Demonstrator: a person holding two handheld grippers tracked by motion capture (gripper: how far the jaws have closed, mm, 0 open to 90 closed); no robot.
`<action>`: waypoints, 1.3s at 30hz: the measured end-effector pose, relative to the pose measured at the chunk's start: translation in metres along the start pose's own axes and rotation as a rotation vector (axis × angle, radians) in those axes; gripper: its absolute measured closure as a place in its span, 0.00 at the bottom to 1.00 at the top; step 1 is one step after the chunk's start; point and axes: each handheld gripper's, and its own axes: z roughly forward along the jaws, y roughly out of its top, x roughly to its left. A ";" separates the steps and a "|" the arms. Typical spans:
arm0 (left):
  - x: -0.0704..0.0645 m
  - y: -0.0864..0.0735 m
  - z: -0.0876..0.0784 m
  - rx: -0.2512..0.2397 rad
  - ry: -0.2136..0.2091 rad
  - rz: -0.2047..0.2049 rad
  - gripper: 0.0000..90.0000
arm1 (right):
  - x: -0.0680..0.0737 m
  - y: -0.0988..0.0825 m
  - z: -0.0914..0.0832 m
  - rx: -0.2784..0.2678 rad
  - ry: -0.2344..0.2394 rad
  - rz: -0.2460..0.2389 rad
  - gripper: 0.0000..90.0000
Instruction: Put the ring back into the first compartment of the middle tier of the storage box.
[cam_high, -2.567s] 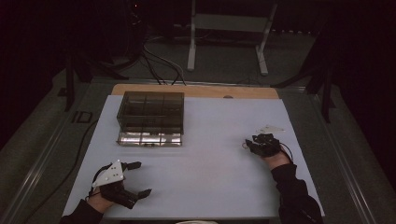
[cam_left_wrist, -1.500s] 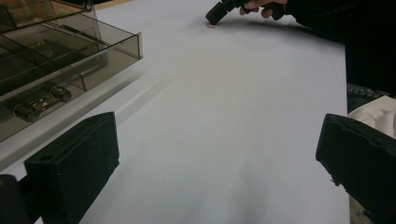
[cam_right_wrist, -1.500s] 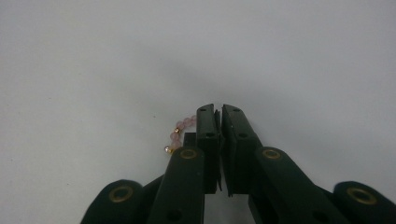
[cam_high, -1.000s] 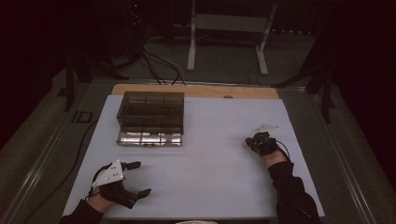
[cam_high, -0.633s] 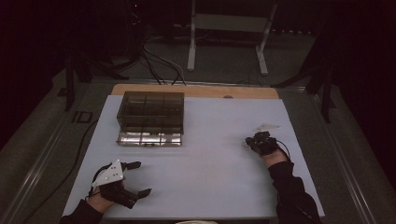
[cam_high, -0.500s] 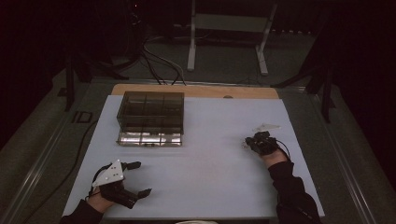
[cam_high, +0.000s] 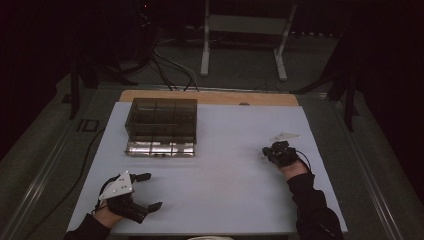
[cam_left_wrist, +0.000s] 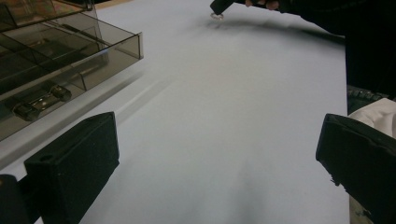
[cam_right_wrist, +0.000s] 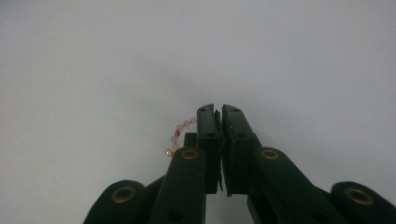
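Note:
My right gripper points down at the white table sheet, jaws pressed together. A thin bracelet of pink and gold beads curves out from behind its left jaw; the pinched part is hidden. In the high view the right gripper sits at the right of the sheet. From the left gripper view its tip touches down by the small bracelet loop. My left gripper rests at the front left, jaws wide apart with bare sheet between them.
A smoky transparent compartment box stands at the back left, a clear tray section lying in front of it. A small pale flat piece lies just beyond the right gripper. The wooden table edge runs along the back.
The right gripper looks more compact than in the earliest frame and has barely shifted. The left hand has kept still.

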 end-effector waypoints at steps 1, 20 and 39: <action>0.000 0.000 0.000 -0.002 0.000 -0.001 0.01 | 0.000 0.000 -0.001 0.000 -0.001 0.002 0.97; 0.000 0.000 0.000 -0.005 0.000 -0.003 0.01 | 0.009 0.012 -0.005 -0.011 0.010 -0.018 0.97; 0.000 0.000 0.000 -0.001 0.000 -0.003 0.01 | 0.021 0.028 -0.006 -0.021 0.030 -0.048 0.97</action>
